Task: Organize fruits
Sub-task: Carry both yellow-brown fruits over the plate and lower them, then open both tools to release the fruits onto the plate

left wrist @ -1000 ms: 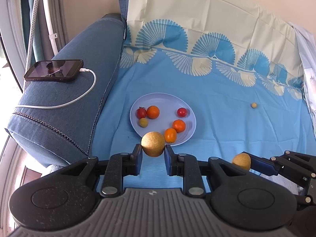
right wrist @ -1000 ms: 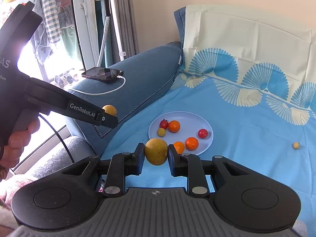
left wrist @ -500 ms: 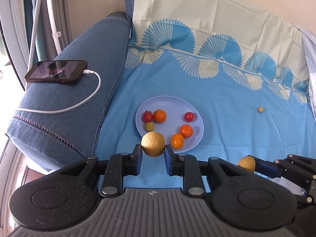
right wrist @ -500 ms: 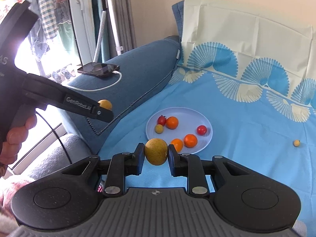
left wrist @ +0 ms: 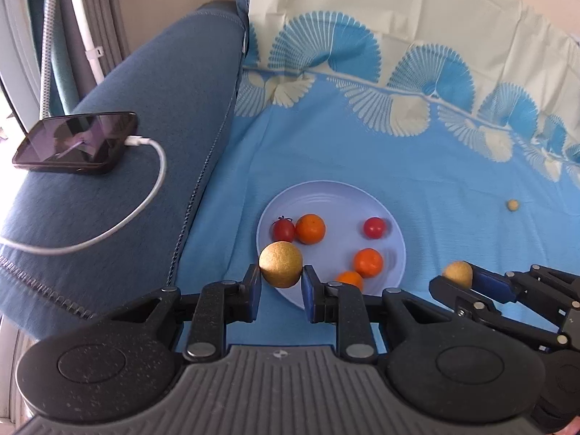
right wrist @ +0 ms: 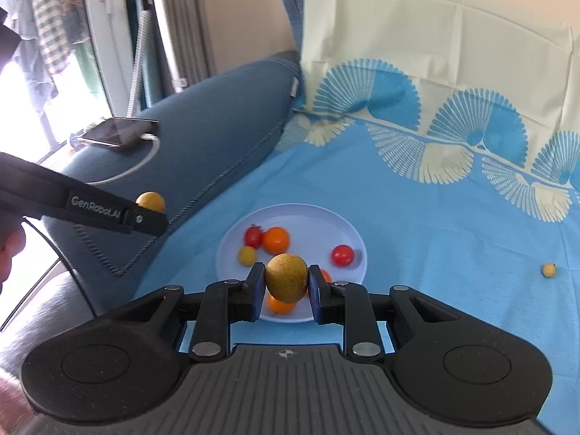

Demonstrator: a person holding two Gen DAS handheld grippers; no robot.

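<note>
both hands drifted in over the plate (left wrist: pixel 393 224) | left gripper (left wrist: pixel 280 279) jaws clamp a tan fruit (left wrist: pixel 281 264) | right gripper (right wrist: pixel 285 286) jaws clamp a yellow-green fruit (right wrist: pixel 286 277) | drop-off looks next

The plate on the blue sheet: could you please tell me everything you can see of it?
The plate is round, pale lavender-blue, smooth and glossy, with a shallow raised rim. It lies flat on the blue patterned sheet beside the sofa arm. On it sit two red tomatoes, three orange fruits and one small yellow fruit. Both held fruits hover in front of its near edge; neither gripper visibly touches it.
</note>
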